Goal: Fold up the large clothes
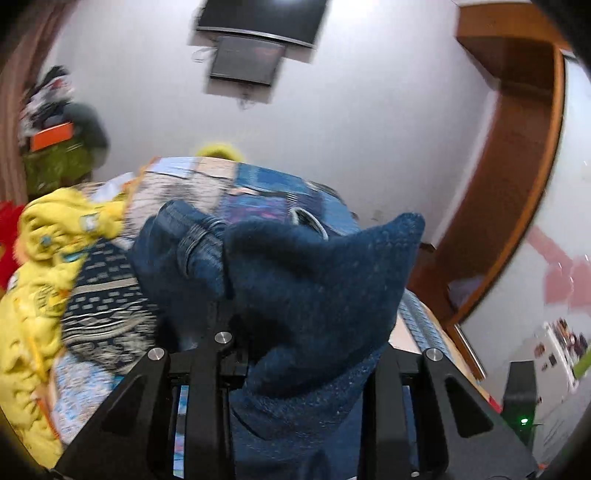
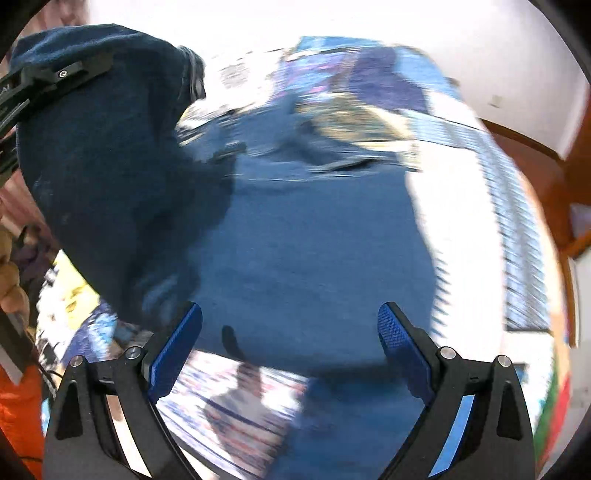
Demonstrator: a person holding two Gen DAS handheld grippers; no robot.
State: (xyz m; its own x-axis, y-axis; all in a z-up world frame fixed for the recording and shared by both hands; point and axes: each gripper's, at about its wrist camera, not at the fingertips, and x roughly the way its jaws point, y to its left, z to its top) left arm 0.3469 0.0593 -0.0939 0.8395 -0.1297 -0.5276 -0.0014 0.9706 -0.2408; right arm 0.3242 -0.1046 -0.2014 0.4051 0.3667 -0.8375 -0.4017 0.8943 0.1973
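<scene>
A large dark blue garment with a denim waistband is bunched up between the fingers of my left gripper, which is shut on it; the cloth hides the fingertips. In the right wrist view this lifted fold hangs at the upper left from the left gripper. The remainder of the garment lies flat on the patterned bed cover. My right gripper hovers over the flat part, its blue pads wide apart with nothing between them.
Yellow clothing is heaped on the bed's left side, with a red item beyond it. A wooden frame stands at the right. A dark screen hangs on the white wall. An orange sleeve shows at the lower left.
</scene>
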